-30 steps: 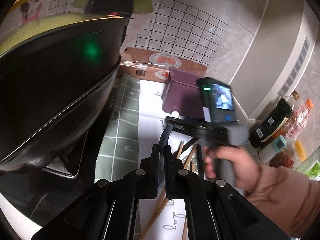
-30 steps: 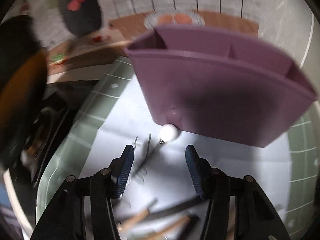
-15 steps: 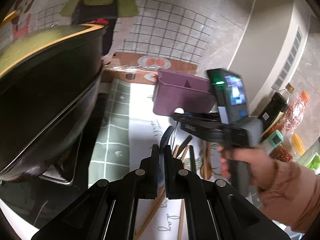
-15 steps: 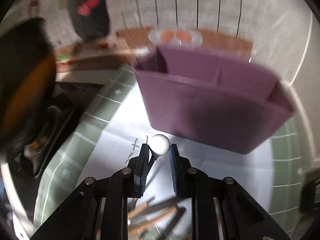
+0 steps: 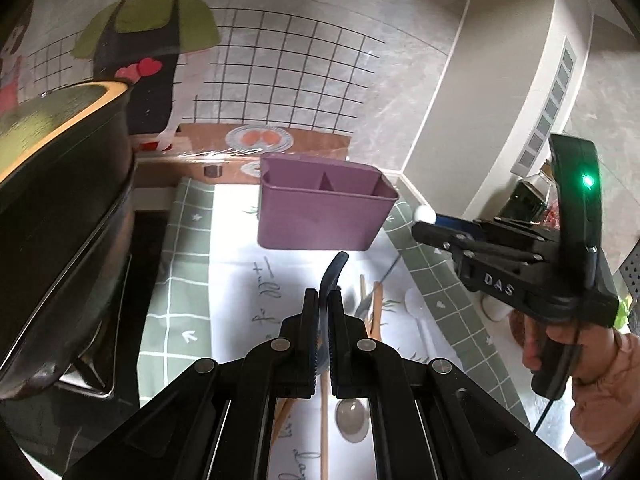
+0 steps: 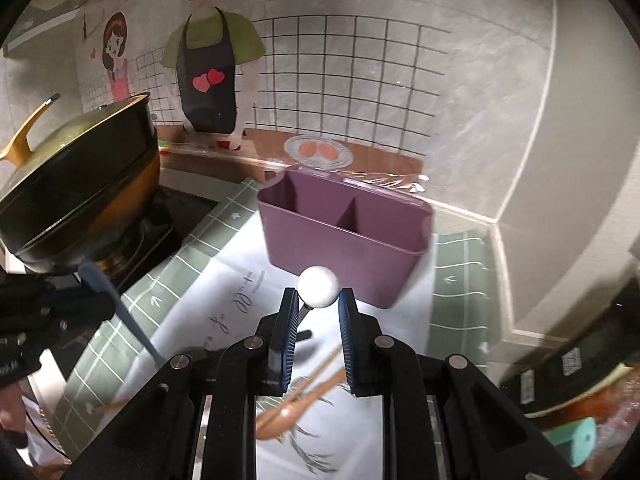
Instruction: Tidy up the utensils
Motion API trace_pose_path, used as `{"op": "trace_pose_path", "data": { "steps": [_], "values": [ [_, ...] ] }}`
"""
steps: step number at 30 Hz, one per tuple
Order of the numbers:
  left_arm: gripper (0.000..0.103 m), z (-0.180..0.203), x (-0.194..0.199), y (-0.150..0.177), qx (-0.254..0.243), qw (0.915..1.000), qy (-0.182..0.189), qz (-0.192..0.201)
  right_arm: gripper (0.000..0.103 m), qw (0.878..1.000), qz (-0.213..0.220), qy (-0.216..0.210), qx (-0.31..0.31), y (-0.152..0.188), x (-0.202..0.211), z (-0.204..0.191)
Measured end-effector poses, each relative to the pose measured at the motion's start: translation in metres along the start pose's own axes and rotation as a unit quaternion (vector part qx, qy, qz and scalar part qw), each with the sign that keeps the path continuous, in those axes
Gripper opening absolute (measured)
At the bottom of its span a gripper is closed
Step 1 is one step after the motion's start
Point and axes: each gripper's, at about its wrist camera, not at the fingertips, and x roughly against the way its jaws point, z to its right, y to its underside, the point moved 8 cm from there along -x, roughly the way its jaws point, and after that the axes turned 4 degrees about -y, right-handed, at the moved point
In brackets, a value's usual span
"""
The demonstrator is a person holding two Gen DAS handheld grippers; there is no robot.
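A purple utensil holder (image 5: 324,208) with divided compartments stands on the mat at the back; it also shows in the right wrist view (image 6: 344,236). My left gripper (image 5: 323,300) is shut on a dark blue-handled utensil (image 5: 334,268), whose handle curves up in front of the holder. My right gripper (image 6: 318,304) is shut on a thin utensil with a white ball end (image 6: 318,286), held above the mat just in front of the holder; the gripper also shows in the left wrist view (image 5: 430,226). Wooden chopsticks (image 5: 372,308), a spoon (image 5: 352,416) and other utensils lie on the mat below.
A large black pot (image 5: 60,216) with a lid sits on the stove at the left; it also shows in the right wrist view (image 6: 80,184). Bottles and jars (image 5: 532,196) stand at the right. A green checked mat (image 5: 188,248) with a white sheet covers the counter.
My right gripper closed on the ball-ended utensil and lifted it up and back from the holder. My left gripper, holding the blue utensil, drew back and up; the holder now looks farther away.
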Motion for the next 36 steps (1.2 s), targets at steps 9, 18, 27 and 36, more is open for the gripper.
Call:
{"op": "trace_pose_path", "data": {
  "steps": [9, 18, 27, 36],
  "values": [
    [0.004, 0.025, 0.015, -0.042, -0.038, 0.9986, 0.008, 0.037, 0.018, 0.999, 0.037, 0.012, 0.017, -0.018, 0.044, 0.003],
    [0.004, 0.049, 0.054, -0.149, -0.075, 0.9895, -0.001, 0.123, 0.018, 0.987, 0.132, 0.073, 0.062, -0.119, 0.113, 0.018],
    [0.004, 0.062, 0.037, -0.224, -0.076, 0.9848, 0.000, 0.156, 0.018, 0.977, 0.156, 0.126, 0.073, -0.184, 0.117, 0.052],
    [0.004, 0.037, -0.081, -0.201, -0.039, 0.9959, -0.017, 0.079, 0.018, 0.992, 0.071, 0.094, 0.044, -0.149, 0.000, 0.080]
  ]
}}
